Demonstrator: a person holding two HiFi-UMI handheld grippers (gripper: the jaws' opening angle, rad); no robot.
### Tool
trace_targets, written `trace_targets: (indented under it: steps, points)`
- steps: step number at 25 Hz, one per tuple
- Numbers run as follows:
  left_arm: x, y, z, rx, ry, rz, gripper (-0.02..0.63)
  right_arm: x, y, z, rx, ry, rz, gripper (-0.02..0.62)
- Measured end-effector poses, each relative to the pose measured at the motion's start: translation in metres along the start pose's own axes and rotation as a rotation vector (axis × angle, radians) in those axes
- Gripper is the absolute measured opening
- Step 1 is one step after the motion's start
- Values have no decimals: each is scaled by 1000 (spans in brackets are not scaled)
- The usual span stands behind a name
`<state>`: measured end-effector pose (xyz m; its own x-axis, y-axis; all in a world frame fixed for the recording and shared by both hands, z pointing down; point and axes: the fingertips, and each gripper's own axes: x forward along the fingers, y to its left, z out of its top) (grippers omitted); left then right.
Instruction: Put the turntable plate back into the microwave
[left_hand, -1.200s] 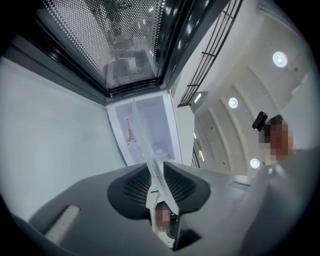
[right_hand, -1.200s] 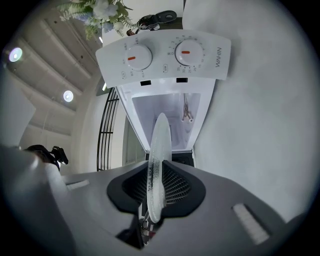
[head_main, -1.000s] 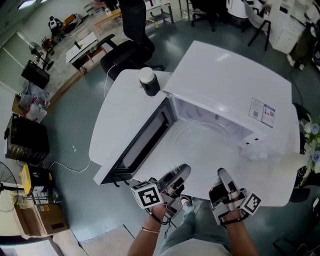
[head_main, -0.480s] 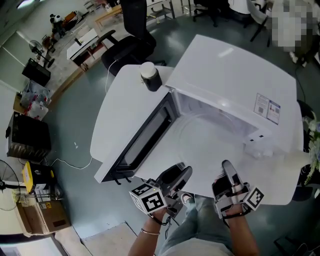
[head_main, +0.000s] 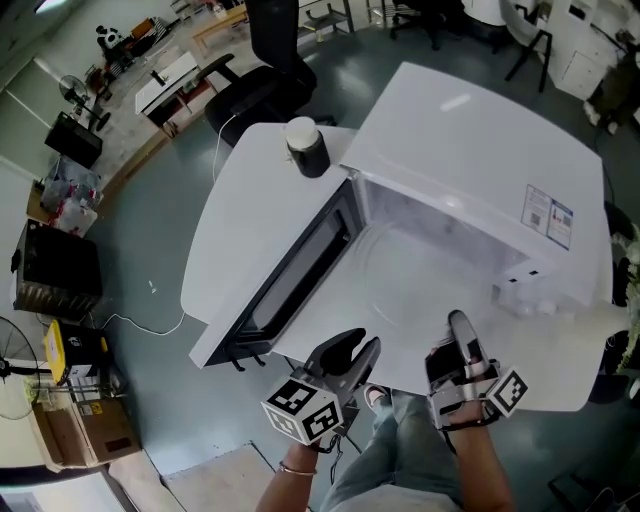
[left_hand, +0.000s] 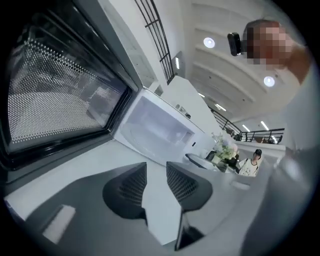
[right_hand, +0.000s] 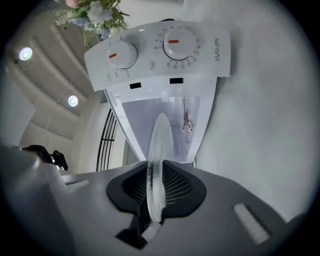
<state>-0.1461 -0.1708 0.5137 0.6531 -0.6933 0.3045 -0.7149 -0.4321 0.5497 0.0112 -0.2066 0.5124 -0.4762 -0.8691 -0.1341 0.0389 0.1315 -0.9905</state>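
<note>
The white microwave (head_main: 470, 150) stands on a white table with its door (head_main: 300, 270) swung open to the left. The clear glass turntable plate (head_main: 415, 285) shows faintly in front of the cavity. My right gripper (head_main: 460, 328) is shut on its near rim. In the right gripper view the plate (right_hand: 161, 135) runs edge-on between the pads, toward the cavity (right_hand: 175, 112) under the two-dial panel (right_hand: 165, 47). My left gripper (head_main: 357, 348) hovers by the table's front edge. Its jaws have just been closing with nothing between them, and the left gripper (left_hand: 156, 167) is still open, below the door (left_hand: 60, 90).
A black cylinder with a white lid (head_main: 306, 147) stands on the table (head_main: 240, 210) behind the door. An office chair (head_main: 265, 85) is beyond the table. Flowers (right_hand: 95, 15) sit beside the microwave. A person (left_hand: 248, 162) stands far off.
The left gripper has rolled about its own axis, so its marker cube faces differently. The right gripper has crept slightly forward with the plate still held.
</note>
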Motion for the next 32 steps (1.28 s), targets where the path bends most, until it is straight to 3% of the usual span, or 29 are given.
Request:
trace_targets:
  steps: [10, 14, 32]
  points:
    - [-9, 16, -2, 104, 27, 73, 60, 19, -9, 8, -2, -90, 21, 60]
    - [-10, 21, 2, 142, 28, 92, -2, 27, -12, 15, -16, -133, 28, 61]
    - [8, 22, 4, 148, 58, 41, 0, 57, -12, 50, -31, -279, 72, 63]
